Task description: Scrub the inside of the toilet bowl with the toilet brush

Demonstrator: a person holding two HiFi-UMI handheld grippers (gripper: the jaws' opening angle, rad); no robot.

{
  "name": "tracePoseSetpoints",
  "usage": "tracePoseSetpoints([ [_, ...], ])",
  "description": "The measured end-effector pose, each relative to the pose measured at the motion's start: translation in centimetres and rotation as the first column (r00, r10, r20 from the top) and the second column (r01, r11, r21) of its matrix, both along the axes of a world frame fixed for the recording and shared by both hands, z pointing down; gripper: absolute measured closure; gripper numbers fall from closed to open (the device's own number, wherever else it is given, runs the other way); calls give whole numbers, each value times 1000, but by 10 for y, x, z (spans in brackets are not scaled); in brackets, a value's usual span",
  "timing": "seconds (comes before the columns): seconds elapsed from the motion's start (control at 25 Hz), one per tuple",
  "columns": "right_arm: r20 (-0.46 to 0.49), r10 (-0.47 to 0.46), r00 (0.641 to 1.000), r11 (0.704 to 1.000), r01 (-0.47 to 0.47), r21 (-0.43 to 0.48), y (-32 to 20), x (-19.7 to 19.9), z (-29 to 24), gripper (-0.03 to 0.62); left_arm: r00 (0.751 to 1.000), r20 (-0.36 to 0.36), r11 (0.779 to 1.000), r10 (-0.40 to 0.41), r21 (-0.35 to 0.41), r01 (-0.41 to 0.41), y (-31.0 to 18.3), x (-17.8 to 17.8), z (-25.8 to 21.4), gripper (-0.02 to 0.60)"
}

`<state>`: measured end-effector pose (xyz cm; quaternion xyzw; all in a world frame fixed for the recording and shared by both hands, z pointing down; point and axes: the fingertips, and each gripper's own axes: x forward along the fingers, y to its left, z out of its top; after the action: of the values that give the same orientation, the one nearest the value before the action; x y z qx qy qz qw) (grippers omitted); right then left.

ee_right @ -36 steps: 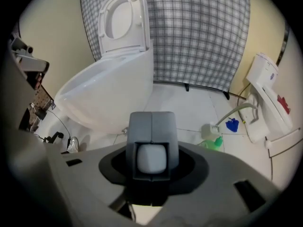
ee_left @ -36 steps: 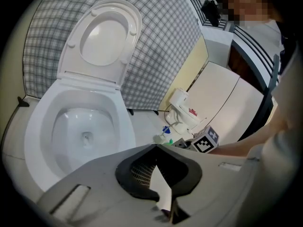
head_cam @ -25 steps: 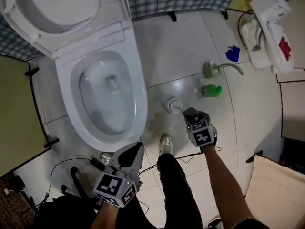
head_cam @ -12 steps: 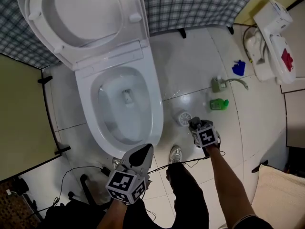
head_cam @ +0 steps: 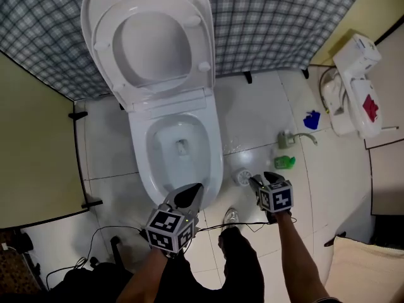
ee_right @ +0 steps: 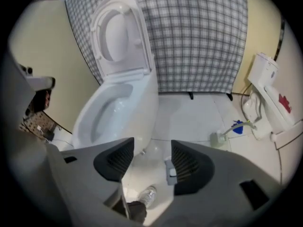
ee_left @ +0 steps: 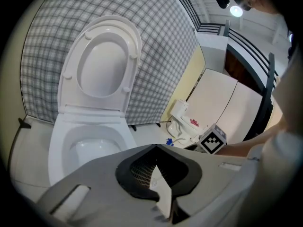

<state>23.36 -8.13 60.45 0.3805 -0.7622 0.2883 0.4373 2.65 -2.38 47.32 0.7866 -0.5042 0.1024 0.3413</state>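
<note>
In the head view the left gripper (head_cam: 188, 193) covers the front rim of the toilet bowl (head_cam: 213, 160). The right gripper (head_cam: 260, 182) hides one side of a small round white object (head_cam: 242, 177) on the floor, and it cannot be told if this is the brush holder. A blue thing (head_cam: 311, 120) near the wall is too small to name. The lower edge cuts off the person's legs (head_cam: 243, 264), the left arm (head_cam: 140, 284), the right arm (head_cam: 297, 257) and a beige cushion (head_cam: 363, 267). In the left gripper view the gripper's own body hides the near part of the bowl.

Steep overhead, two low views; shared toilet (head_cam: 214, 163)
</note>
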Motion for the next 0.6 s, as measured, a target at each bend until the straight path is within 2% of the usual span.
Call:
tracePoseSetpoints([
  [0.2, 201, -32, 979, 997, 17, 79, 3, -72, -123, 332, 1000, 28, 1000, -13, 24, 12, -12, -9, -67, 577],
  [0.4, 342, -158, 926, 970, 81, 230, -5, -131, -248, 346, 999, 6, 995, -50, 86, 49, -32, -23, -146, 577],
  [0.48, 417, -173, 892, 959, 56, 279, -7, -149, -292, 400, 998, 5, 991, -56, 122, 55, -34, -29, -178, 577],
  [0.6, 579, -165, 799, 959, -6, 282, -6, -173, -346, 454, 998, 13, 982, -63, 182, 59, -33, -40, -222, 577],
])
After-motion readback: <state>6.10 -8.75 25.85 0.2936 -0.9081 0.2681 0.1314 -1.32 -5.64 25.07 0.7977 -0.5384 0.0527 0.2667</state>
